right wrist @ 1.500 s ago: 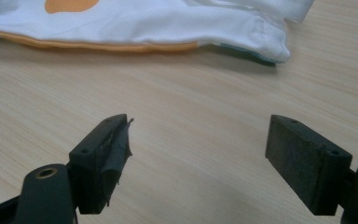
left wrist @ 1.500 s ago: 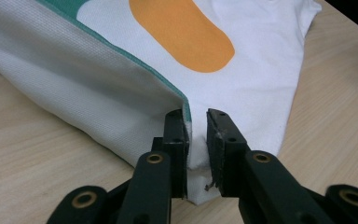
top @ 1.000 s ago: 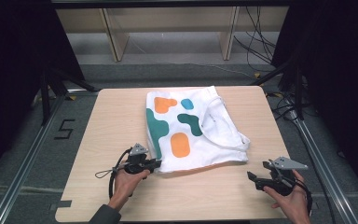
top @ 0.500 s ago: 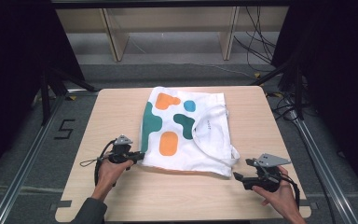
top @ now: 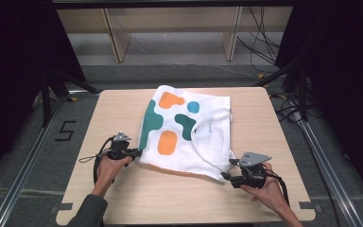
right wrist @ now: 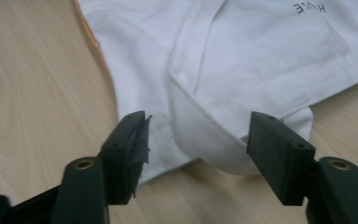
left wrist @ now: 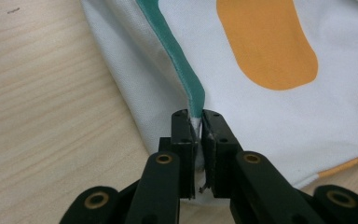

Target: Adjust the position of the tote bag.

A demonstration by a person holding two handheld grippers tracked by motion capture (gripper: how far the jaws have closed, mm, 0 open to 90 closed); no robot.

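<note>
A white cloth (top: 203,142) printed with green, orange and blue blobs lies across the middle of the wooden table (top: 264,118). My left gripper (top: 137,152) is at its near left edge, shut on a fold of the cloth (left wrist: 270,93) by the green stripe, as the left gripper view (left wrist: 199,116) shows. My right gripper (top: 227,171) is at the near right corner. Its jaws have just been closing and stand apart, with a folded white band of the cloth (right wrist: 242,60) lying between them (right wrist: 198,126) and neither pad pressing on it.
Bare wood runs along the table's near edge (top: 170,208) and its left side. A floor mark "5" (top: 65,131) is left of the table. Wooden shelf legs (top: 113,38) and cables (top: 264,42) stand behind it.
Both hands moved left. The left gripper pulled the cloth's edge leftward and the cloth spread flatter. The right gripper came up to the near right corner, its jaws narrowing.
</note>
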